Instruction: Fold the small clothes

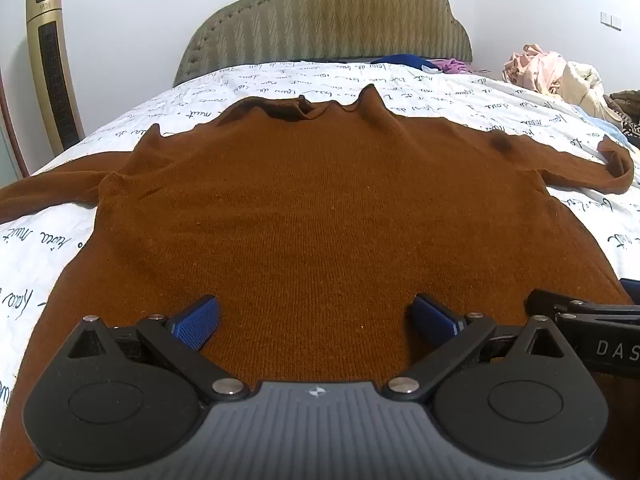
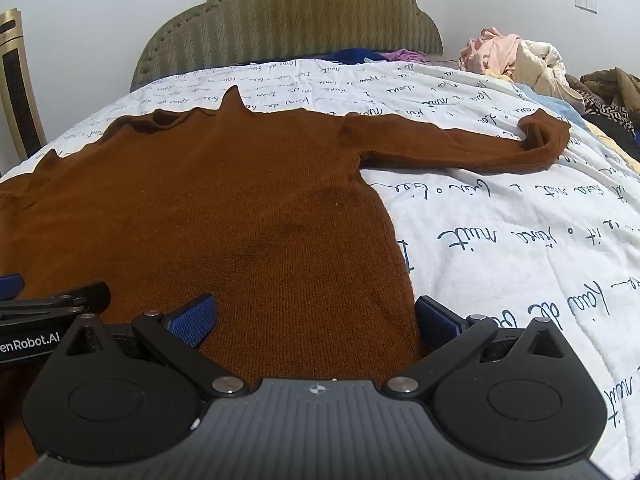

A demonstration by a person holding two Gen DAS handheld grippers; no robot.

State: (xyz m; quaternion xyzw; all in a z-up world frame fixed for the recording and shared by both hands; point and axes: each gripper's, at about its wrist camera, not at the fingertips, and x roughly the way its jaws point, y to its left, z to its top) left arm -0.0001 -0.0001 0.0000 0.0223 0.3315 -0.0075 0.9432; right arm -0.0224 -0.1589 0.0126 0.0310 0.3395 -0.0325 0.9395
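A brown knit sweater (image 1: 320,200) lies spread flat on the bed, collar toward the headboard, sleeves out to both sides. My left gripper (image 1: 316,320) is open over the sweater's lower middle, holding nothing. My right gripper (image 2: 316,320) is open over the sweater's (image 2: 220,208) lower right edge, its right finger over the white cover, holding nothing. The right sleeve (image 2: 500,148) stretches to the right and curls at the cuff. Each gripper shows at the edge of the other's view.
The bed has a white cover with black script (image 2: 520,240) and a padded olive headboard (image 1: 328,20). A pile of clothes (image 2: 520,60) lies at the far right. A gold tower fan (image 1: 52,60) stands at the left by the wall.
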